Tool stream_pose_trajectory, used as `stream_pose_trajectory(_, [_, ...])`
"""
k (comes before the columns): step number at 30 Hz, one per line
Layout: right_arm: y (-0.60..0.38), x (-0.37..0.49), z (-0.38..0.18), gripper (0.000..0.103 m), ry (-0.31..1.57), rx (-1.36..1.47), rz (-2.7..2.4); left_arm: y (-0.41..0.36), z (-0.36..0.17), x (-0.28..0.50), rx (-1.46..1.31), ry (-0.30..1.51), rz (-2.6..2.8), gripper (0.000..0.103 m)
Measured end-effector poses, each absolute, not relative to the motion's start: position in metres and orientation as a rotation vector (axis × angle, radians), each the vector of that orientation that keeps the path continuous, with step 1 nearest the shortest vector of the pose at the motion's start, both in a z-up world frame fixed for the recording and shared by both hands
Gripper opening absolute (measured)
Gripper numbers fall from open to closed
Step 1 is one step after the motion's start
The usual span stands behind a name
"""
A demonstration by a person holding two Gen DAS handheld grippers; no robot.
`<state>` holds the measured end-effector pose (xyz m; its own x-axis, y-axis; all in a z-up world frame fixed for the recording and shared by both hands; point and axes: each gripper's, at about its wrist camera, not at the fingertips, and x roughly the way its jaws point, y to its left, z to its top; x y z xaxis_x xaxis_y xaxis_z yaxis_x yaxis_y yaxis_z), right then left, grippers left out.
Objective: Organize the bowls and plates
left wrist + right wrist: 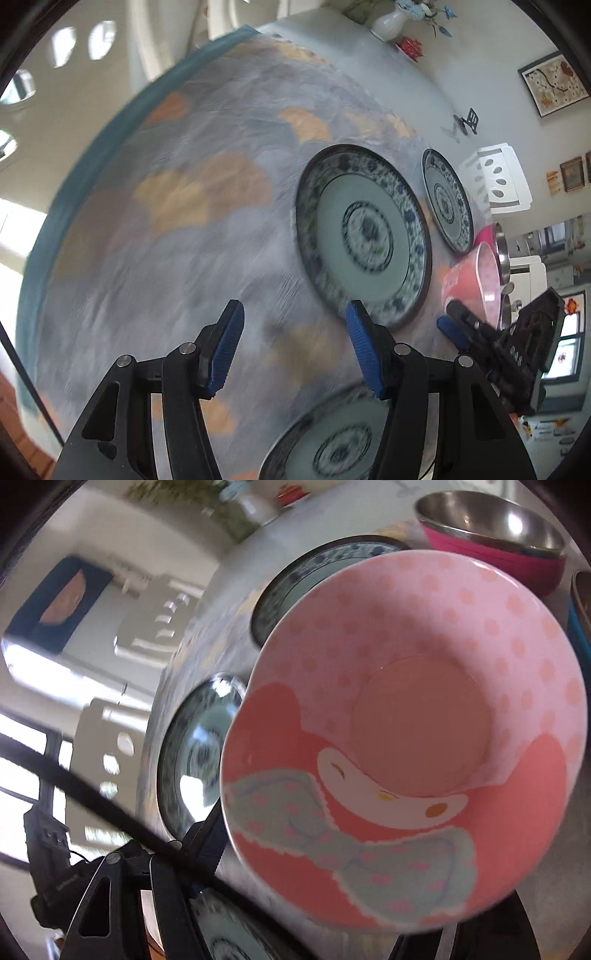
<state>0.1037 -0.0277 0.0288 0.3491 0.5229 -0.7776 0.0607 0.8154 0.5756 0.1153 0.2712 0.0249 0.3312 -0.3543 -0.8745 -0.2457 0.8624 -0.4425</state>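
Two wrist views over a table of blue-patterned plates and a pink bowl.

From the left wrist, the left gripper [293, 343] stands with its blue pads apart and nothing between them, over the grey-and-orange tablecloth [207, 229]. A large patterned plate [364, 232] lies just ahead, a smaller patterned plate [447, 201] beyond it, and a third plate [332, 443] shows partly under the gripper's frame. This view alone shows the right gripper [452, 323] from outside, close beside the pink bowl [471, 284]; whether its pads press the bowl cannot be told. The right wrist view is filled by that cartoon-printed bowl (its inside facing the camera), hiding the fingertips, so the grip stays unclear there too. It adds a steel-lined magenta bowl [491, 535] behind.
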Motion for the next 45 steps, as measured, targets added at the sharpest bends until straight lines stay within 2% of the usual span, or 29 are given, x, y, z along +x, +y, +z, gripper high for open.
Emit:
stream_pose_trajectory(3, [-0.006,0.106,0.032,0.071,1.179,0.475,0.378,0.264,0.014,0.131,-0.569,1.282,-0.109,0.055])
stream_pose_trajectory(7, [0.03,0.106,0.03,0.062,1.13,0.297,0.415,0.251,0.011,0.141,-0.518,1.29,-0.117,0.053])
stream_pose_trajectory(9, [0.037,0.108,0.029,0.055,1.137,0.27,0.452,0.245,0.011,0.143,-0.493,1.283,-0.117,0.053])
stream_pose_trajectory(12, [0.05,0.113,0.027,0.046,1.143,0.228,0.487,0.243,0.013,0.142,-0.483,1.27,-0.115,0.044])
stream_pose_trajectory(14, [0.059,0.12,0.025,0.029,1.14,0.172,0.482,0.243,0.012,0.141,-0.482,1.272,-0.126,0.039])
stream_pose_trajectory(17, [0.065,0.127,0.02,0.025,1.137,0.168,0.469,0.24,0.015,0.139,-0.459,1.281,-0.135,0.039])
stream_pose_trajectory(36, [0.041,0.079,0.078,0.023,0.981,0.119,0.573,0.233,0.057,0.088,-0.471,1.231,-0.146,0.038])
stream_pose_trajectory(45, [0.039,0.046,0.079,0.023,0.972,0.083,0.604,0.223,0.064,0.058,-0.453,1.216,-0.1,0.038])
